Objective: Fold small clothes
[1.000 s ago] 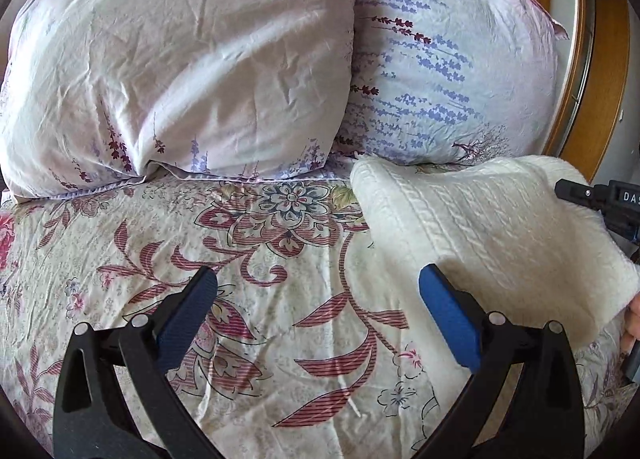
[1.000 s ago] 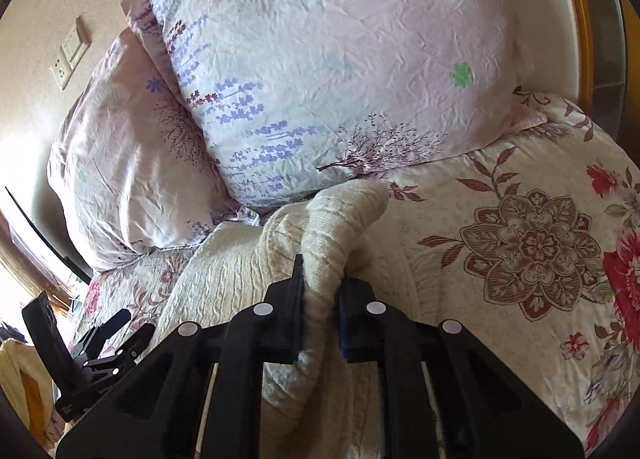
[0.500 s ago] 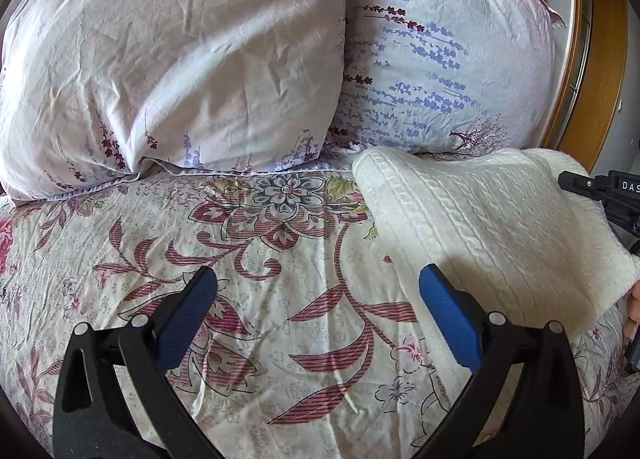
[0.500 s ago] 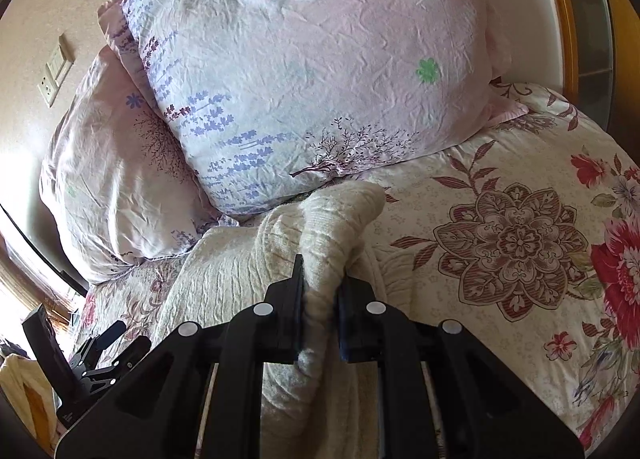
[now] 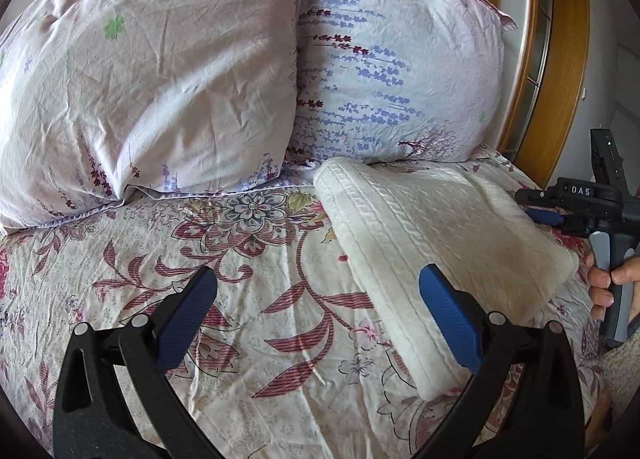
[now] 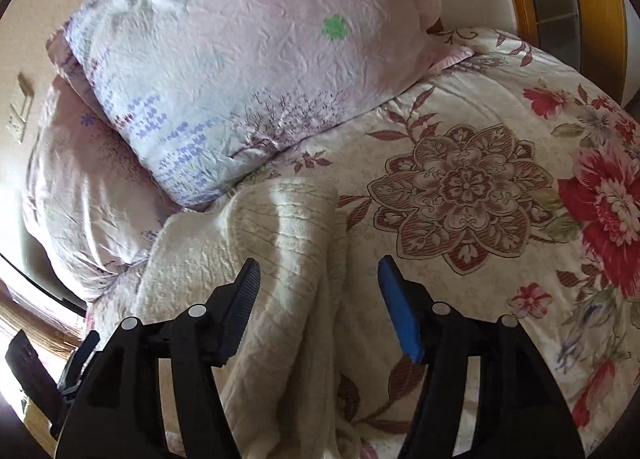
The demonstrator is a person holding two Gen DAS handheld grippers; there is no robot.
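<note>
A cream cable-knit garment (image 5: 432,243) lies folded on the floral bedspread (image 5: 240,299), just below the pillows. My left gripper (image 5: 316,299) hovers open over the bedspread, its right pad over the garment's left edge with nothing between the pads. In the right wrist view the same knit (image 6: 280,259) lies under my right gripper (image 6: 320,291), whose jaws are opening; the fabric sits between the pads, which no longer press on it. The right gripper's body (image 5: 592,203) and a person's fingers (image 5: 604,283) show at the left view's right edge.
Two large floral pillows (image 5: 152,71) (image 5: 392,75) lean against the wall behind the garment. A wooden frame (image 5: 560,59) stands to the right. The bedspread with big red flowers (image 6: 480,187) stretches to the right of the knit.
The right gripper was shut on a raised fold of the knit; now its jaws stand apart and the fold has dropped flat. The left gripper shifted slightly, still open.
</note>
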